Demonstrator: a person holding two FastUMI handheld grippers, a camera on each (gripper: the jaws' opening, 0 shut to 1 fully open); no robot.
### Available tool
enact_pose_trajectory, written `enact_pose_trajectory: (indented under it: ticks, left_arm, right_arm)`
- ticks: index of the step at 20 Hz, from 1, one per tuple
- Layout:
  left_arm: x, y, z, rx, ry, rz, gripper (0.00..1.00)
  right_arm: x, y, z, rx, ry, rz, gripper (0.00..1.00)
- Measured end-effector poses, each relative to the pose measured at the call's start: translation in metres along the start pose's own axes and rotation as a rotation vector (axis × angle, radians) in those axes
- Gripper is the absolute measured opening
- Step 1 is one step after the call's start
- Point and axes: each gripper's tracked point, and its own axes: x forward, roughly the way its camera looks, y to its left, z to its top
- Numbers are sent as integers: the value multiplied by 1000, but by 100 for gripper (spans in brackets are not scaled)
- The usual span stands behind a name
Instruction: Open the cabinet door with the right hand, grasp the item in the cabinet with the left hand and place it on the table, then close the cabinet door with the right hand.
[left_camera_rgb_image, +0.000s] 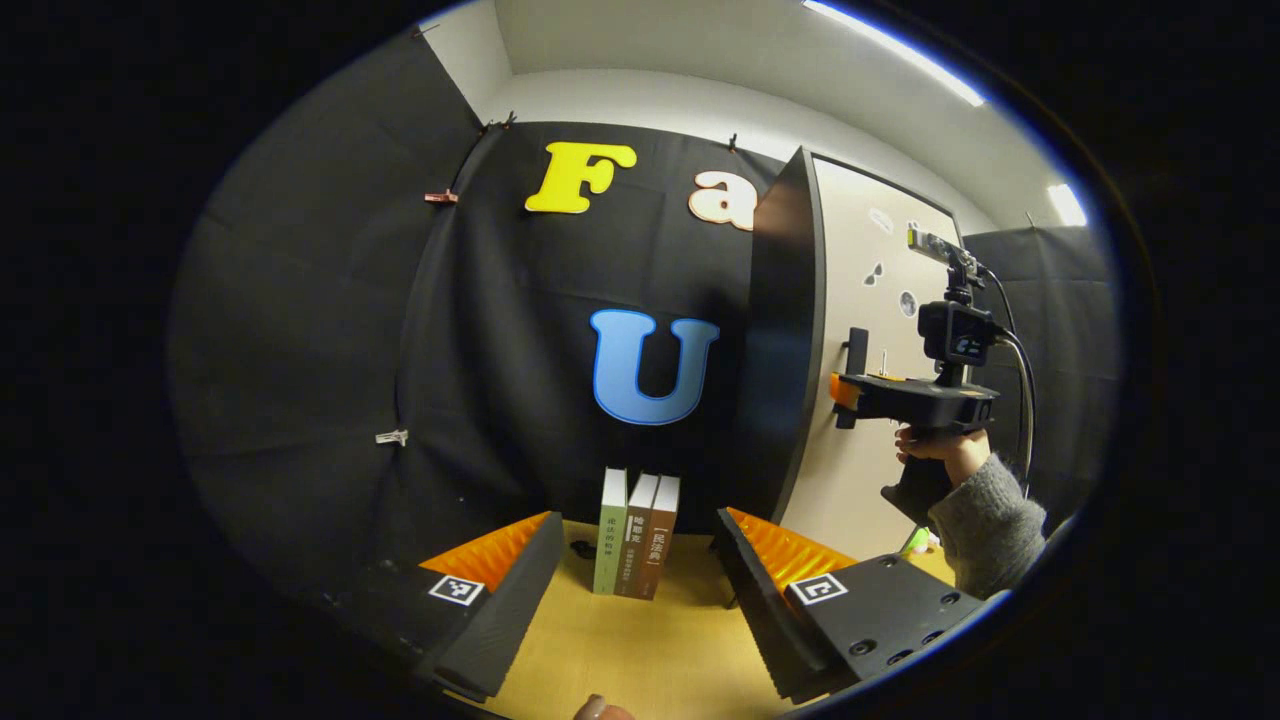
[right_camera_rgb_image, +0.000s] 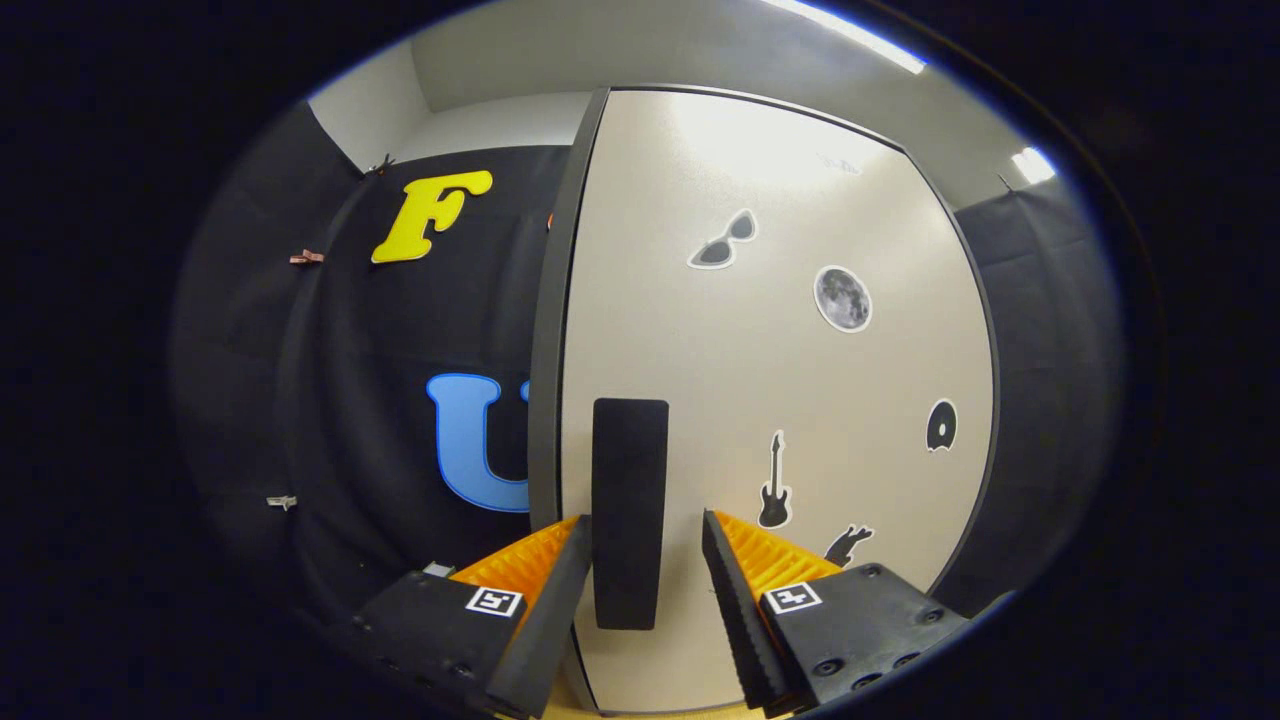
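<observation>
Three books (left_camera_rgb_image: 636, 535) stand upright, spines toward me, touching side by side on the counter (left_camera_rgb_image: 640, 650). Black cloth wall (left_camera_rgb_image: 330, 350) behind them, with small clips (left_camera_rgb_image: 392, 437) pinned on it. Ceiling light strip (left_camera_rgb_image: 895, 52) lit overhead.

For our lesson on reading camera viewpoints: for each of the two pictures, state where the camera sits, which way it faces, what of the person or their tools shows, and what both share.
Left gripper view: rides on the left gripper, facing three upright books on the yellow wooden table; its own open fingers, plus a grey-sleeved hand holding the right gripper at the door.
Right gripper view: rides on the right gripper, facing the beige cabinet door; its open fingers straddle the black vertical handle.
Shared: door, handle.
</observation>
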Motion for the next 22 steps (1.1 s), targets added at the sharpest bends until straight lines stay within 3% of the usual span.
enact_pose_trajectory:
  ticks: [1, 2, 3, 7, 10, 14, 19, 22]
  left_arm:
    - [-1, 4, 0, 0, 3, 9, 95]
    - [-3, 8, 1, 2, 5, 19, 95]
    - [-6, 12, 2, 6, 4, 29, 95]
    - [-23, 18, 7, 4, -10, 47, 95]
    - [-41, 20, 9, 0, -14, 57, 95]
    - [-63, 26, 10, 5, -23, 71, 95]
    - [-95, 16, 12, 25, -23, 63, 95]
    - [-98, -3, 18, 23, -29, 15, 95]
  right_arm:
    - [3, 0, 0, 12, 3, -6, 71]
    - [6, 5, -2, 29, 12, -3, 53]
    - [6, 5, -2, 27, 5, -21, 45]
    - [7, 5, -1, -16, -20, -53, 39]
    - [4, 3, -5, -7, 21, -34, 20]
    - [-11, 2, -3, -38, 32, -12, 20]
    - [-71, -15, 7, -28, 42, 39, 20]
    - [-113, -33, 13, -70, 43, 77, 20]
